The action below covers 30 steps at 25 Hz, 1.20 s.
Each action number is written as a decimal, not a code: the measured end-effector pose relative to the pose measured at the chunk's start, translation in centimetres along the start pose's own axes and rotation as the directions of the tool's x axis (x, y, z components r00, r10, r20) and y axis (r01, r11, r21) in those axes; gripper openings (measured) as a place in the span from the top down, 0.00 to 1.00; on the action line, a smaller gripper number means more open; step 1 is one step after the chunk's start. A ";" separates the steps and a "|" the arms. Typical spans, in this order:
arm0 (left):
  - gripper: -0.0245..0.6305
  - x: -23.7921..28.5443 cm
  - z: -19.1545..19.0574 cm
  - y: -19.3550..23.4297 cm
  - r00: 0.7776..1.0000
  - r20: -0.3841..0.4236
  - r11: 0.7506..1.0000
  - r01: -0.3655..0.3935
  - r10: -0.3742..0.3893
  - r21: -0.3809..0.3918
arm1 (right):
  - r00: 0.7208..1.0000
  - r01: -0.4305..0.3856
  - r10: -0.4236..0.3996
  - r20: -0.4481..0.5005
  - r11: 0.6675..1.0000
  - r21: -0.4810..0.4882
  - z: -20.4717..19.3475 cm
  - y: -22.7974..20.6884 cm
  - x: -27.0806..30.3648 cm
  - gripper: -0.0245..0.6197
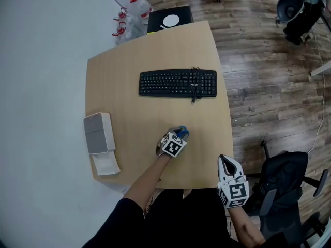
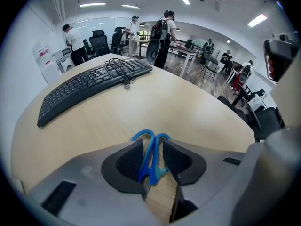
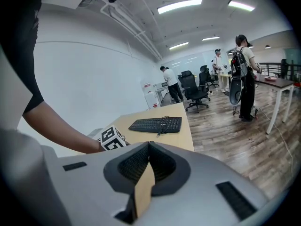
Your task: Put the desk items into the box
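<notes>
Blue-handled scissors [image 2: 151, 161] lie flat on the wooden desk [image 1: 134, 56], near its front edge. My left gripper [image 2: 153, 149] points steeply down over them, open, with the blue handles [image 1: 183, 133] between its two dark pads and the desk showing below. My right gripper [image 1: 229, 165] hangs off the desk's front right corner, shut with nothing in it; its pads [image 3: 162, 160] meet at the tip. A black keyboard [image 1: 177, 82] with its coiled cable lies across the far half of the desk.
A grey box-like thing [image 1: 98, 133] with white paper under it sits at the desk's left edge. A black box [image 1: 169, 18] and water jugs [image 1: 129, 19] stand beyond the far edge. An office chair [image 1: 287, 182] is at the right. People stand far off [image 2: 164, 32].
</notes>
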State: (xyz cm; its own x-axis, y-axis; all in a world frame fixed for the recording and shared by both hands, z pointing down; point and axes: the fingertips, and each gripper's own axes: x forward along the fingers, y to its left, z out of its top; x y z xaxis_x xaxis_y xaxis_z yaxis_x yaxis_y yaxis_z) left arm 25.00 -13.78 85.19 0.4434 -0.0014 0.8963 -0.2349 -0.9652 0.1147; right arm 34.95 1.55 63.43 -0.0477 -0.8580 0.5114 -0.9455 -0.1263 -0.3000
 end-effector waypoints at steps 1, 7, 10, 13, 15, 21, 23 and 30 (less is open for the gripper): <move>0.77 0.0 0.0 0.0 1.000 0.001 1.000 -0.001 0.001 0.002 | 1.000 0.007 -0.007 0.001 1.000 0.003 -0.1 -0.2 -0.1 0.87; 0.84 0.0 -0.1 -0.5 1.000 0.001 1.000 0.019 -0.019 -0.017 | 0.999 0.032 -0.033 0.002 0.999 0.008 -0.8 -0.9 -0.9 0.87; 0.84 -1.2 -0.4 -0.3 0.999 0.031 0.999 0.012 -0.011 -0.044 | 1.000 0.024 -0.024 0.011 1.000 -0.004 -0.7 -0.1 -1.3 0.87; 0.84 -3.4 -0.2 0.2 0.996 0.083 0.999 -0.013 0.017 -0.052 | 1.000 0.012 -0.012 0.026 1.000 -0.023 -0.3 1.0 -1.4 0.87; 0.84 -5.1 -0.2 0.5 0.993 0.116 0.998 -0.026 0.033 -0.059 | 0.999 0.004 -0.002 0.038 0.999 -0.044 0.2 1.7 -1.2 0.87; 0.85 -11.6 0.2 1.8 0.958 0.272 0.993 -0.072 0.094 -0.091 | 0.997 -0.011 0.019 0.076 0.995 -0.099 2.4 5.2 -0.8 0.87; 0.85 -14.0 0.2 2.3 0.943 0.315 0.990 -0.071 0.107 -0.123 | 0.996 -0.021 0.031 0.082 0.993 -0.119 2.9 6.9 -0.4 0.87; 0.85 -21.1 -1.3 5.6 0.879 0.448 0.971 -0.060 0.161 -0.231 | 0.992 -0.094 0.106 0.070 0.982 -0.166 4.2 13.6 2.1 0.87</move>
State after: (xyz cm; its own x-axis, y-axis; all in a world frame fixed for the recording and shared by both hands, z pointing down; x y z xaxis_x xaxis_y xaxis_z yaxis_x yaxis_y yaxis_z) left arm 13.21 -18.84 67.48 0.7400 -0.2735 0.6145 -0.4544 -0.8769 0.1569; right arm 23.38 -4.01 57.08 -0.1254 -0.8994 0.4188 -0.9772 0.0391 -0.2085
